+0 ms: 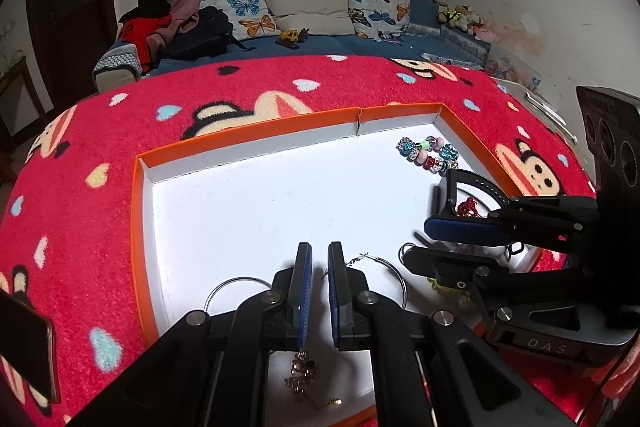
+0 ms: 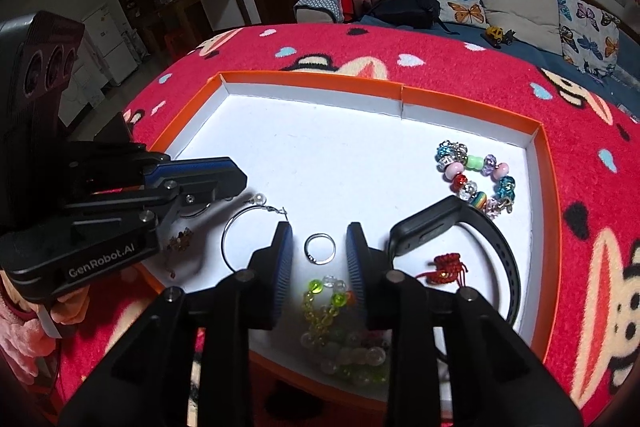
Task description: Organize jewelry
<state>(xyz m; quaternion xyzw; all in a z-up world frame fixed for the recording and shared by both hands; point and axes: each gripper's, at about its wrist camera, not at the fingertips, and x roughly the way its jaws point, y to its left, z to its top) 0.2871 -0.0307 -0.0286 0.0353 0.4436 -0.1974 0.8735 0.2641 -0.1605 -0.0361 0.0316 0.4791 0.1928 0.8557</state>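
An orange-rimmed white tray holds the jewelry. My right gripper is open, its pads on either side of a silver ring that lies flat on the tray, not touching it. My left gripper is shut with nothing seen between its pads. It hovers over two wire hoop earrings and a brown bead chain. A multicolour bead bracelet lies far right.
A black watch band, a red knotted charm and a green-yellow bead bracelet lie near the right gripper. The tray rests on a red cartoon blanket. A phone lies at the left. A sofa stands behind.
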